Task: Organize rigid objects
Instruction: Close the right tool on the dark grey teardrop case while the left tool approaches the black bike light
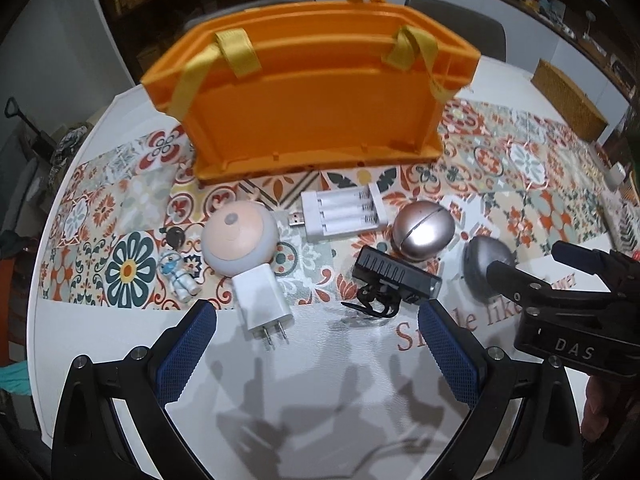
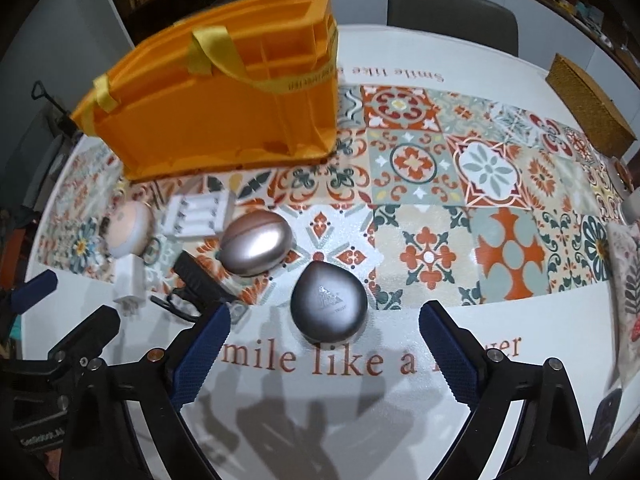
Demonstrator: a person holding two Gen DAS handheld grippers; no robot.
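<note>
An orange storage box (image 1: 312,92) with yellow straps stands at the back of the table; it also shows in the right wrist view (image 2: 224,112). In front of it lie a round peach lamp (image 1: 239,238), a white plug charger (image 1: 262,300), a white battery charger (image 1: 344,210), a black bike light (image 1: 396,274), a rose-gold oval case (image 1: 423,230) (image 2: 256,242) and a grey teardrop case (image 2: 329,306) (image 1: 486,266). My left gripper (image 1: 320,344) is open, just short of the plug charger. My right gripper (image 2: 324,344) is open, just short of the grey case.
A small astronaut figure (image 1: 178,274) and a black key fob (image 1: 175,236) lie left of the lamp. A wicker box (image 2: 592,108) sits at the far right edge. A chair (image 2: 452,20) stands behind the table. The patterned runner (image 2: 460,208) covers the middle.
</note>
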